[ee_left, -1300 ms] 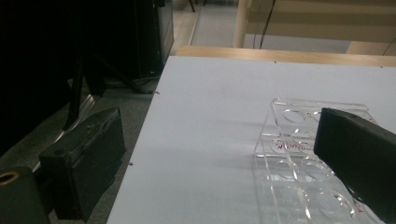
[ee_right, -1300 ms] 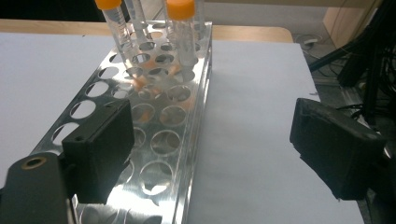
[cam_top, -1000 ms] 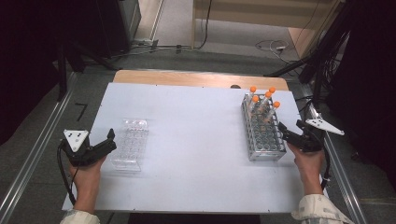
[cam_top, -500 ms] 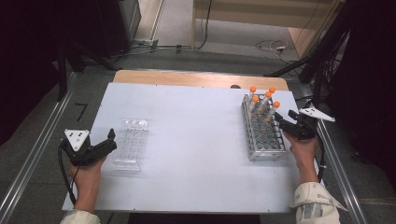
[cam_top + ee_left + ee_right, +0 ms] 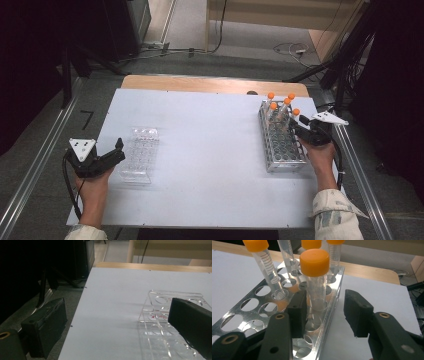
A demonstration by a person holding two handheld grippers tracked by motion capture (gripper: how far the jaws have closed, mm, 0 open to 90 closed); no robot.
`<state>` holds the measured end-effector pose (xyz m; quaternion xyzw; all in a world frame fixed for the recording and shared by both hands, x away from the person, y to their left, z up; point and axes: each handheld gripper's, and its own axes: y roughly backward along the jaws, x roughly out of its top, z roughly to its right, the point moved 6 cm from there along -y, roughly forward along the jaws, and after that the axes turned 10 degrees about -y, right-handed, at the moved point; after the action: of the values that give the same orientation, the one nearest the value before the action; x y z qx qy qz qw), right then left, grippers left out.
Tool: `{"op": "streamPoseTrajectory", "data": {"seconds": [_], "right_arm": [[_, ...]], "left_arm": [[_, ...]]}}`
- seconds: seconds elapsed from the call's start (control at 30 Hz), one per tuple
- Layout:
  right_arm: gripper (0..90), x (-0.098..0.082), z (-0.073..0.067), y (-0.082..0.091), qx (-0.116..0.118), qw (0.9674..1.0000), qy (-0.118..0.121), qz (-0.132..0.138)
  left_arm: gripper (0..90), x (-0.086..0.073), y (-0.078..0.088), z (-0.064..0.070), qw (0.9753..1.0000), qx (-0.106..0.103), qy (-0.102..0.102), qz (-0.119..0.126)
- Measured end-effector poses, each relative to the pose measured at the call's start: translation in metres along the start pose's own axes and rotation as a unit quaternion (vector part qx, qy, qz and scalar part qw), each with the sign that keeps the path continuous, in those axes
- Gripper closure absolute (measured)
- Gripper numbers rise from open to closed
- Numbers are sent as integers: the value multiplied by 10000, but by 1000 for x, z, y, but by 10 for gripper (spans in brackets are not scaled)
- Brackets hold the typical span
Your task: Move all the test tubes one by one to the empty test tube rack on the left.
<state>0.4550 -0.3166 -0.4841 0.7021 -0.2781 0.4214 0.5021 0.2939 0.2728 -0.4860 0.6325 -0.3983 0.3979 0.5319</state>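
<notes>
A metal rack (image 5: 282,145) at the table's right holds several clear tubes with orange caps (image 5: 273,105). My right gripper (image 5: 298,125) reaches in from the rack's right side. In the right gripper view the nearest orange-capped tube (image 5: 316,287) stands between the jaws of the right gripper (image 5: 325,301). The left jaw is close beside the tube and the right jaw hangs outside the rack wall (image 5: 332,307), clear of the tube. These jaws have just been closing. My left gripper (image 5: 120,150) rests open beside a clear plastic rack (image 5: 140,155), which appears empty (image 5: 160,315).
The white tabletop (image 5: 210,150) has free room between the two racks. A wooden strip (image 5: 210,84) runs along its far edge. Metal rails (image 5: 30,170) and cables (image 5: 290,49) lie on the dark floor around the table.
The right hand has moved farther along the metal rack's right side, up to the tubes, and its jaws look narrower. The left hand has kept still.
</notes>
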Motion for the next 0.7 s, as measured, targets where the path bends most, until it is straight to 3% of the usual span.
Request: {"op": "streamPoseTrajectory", "data": {"seconds": [0.17, 0.3, 0.7], "right_arm": [[590, 3, -3, -1, 91, 9998, 94, 154], [598, 4, -4, -6, 179, 9997, 137, -50], [677, 6, -5, -13, 195, 9995, 260, -20]], "left_arm": [[26, 0, 0, 1, 10000, -11, -29, -15], [26, 0, 0, 0, 10000, 4, -10, -23], [26, -1, -1, -1, 10000, 0, 8, -34]]}}
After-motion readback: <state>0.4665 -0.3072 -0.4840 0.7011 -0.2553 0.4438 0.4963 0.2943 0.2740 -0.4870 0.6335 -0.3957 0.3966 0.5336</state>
